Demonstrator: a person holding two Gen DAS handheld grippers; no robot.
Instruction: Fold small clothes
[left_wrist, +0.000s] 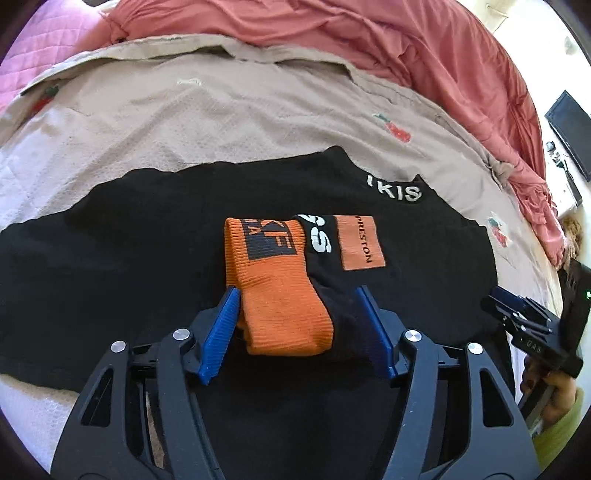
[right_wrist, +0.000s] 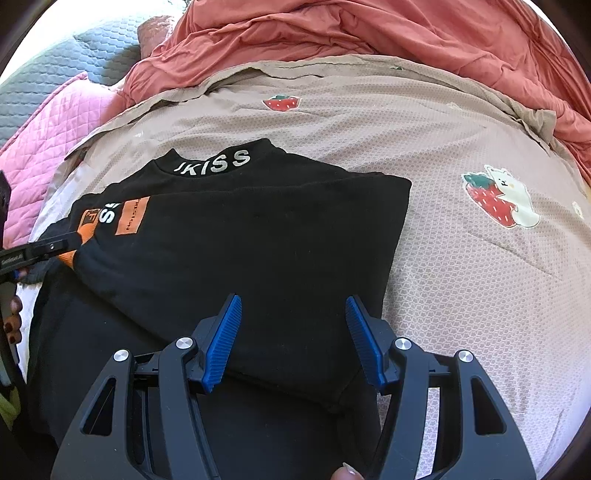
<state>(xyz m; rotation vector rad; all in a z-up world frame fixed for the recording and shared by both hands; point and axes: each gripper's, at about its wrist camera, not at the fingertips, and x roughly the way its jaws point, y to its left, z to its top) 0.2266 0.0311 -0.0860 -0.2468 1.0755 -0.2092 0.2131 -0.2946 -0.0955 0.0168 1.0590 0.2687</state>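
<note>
A black shirt (left_wrist: 147, 258) with white collar lettering lies on the bed, partly folded; in the right wrist view the black shirt (right_wrist: 258, 240) shows a folded right edge. Its sleeve, ending in an orange ribbed cuff (left_wrist: 273, 266), is laid across the body beside an orange patch (left_wrist: 362, 243). My left gripper (left_wrist: 295, 295) stands open astride the cuff and sleeve, with its blue pads (left_wrist: 221, 325) beside the cloth, not squeezing it. My right gripper (right_wrist: 293, 299) is open over the shirt's near right corner, holding nothing. The left gripper (right_wrist: 55, 247) also shows in the right wrist view, at the cuff (right_wrist: 83, 236).
A beige strawberry-print blanket (right_wrist: 461, 277) lies under the shirt. A bunched coral duvet (right_wrist: 369, 33) fills the back and a pink quilt (right_wrist: 55, 129) the left. A person's hand (left_wrist: 554, 391) holds the right gripper (left_wrist: 517, 317) at the right edge. A dark flat device (left_wrist: 569, 133) lies off the bed.
</note>
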